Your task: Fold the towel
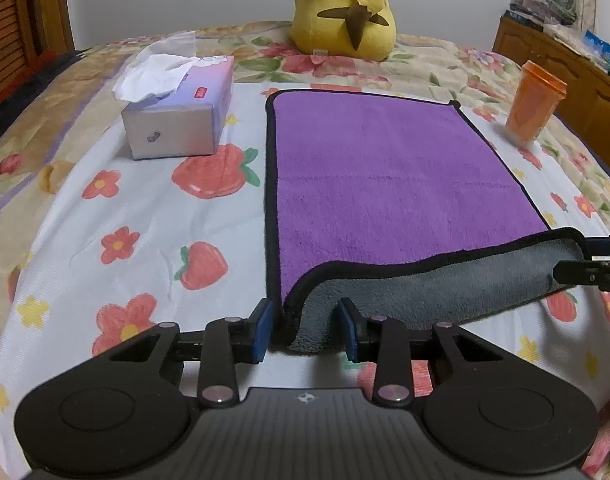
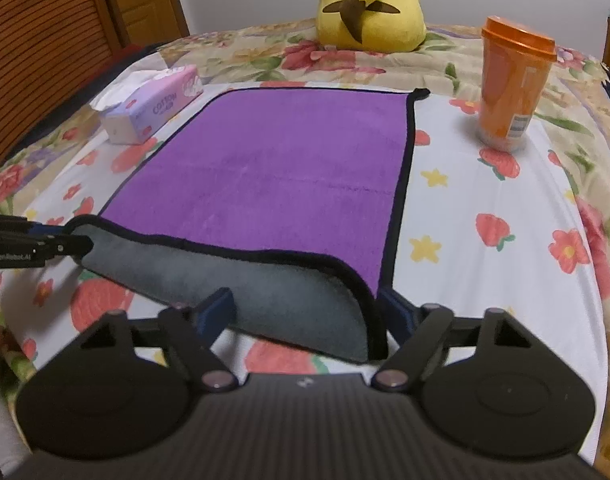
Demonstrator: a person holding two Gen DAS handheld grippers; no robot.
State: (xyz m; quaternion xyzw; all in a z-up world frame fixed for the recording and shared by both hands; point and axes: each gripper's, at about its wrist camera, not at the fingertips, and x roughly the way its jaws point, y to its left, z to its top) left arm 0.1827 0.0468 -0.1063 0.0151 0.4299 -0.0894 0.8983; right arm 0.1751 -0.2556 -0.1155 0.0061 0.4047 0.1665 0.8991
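Observation:
A purple towel (image 1: 385, 168) with a black hem and grey underside lies flat on the bed; it also shows in the right wrist view (image 2: 273, 168). Its near edge is lifted and curled over, grey side (image 1: 445, 292) up. My left gripper (image 1: 307, 326) has its blue pads either side of the near left corner, with a wide gap between them. My right gripper (image 2: 305, 312) straddles the near right corner, jaws also apart. Each gripper shows at the edge of the other's view, the right gripper (image 1: 589, 270) and the left gripper (image 2: 33, 246), at the towel's corners.
A tissue box (image 1: 181, 116) sits left of the towel. An orange lidded cup (image 2: 509, 84) stands to its right. A yellow plush toy (image 1: 345, 8) sits behind it. The bed has a strawberry-print sheet (image 1: 145, 220). Wooden furniture (image 1: 565, 64) stands far right.

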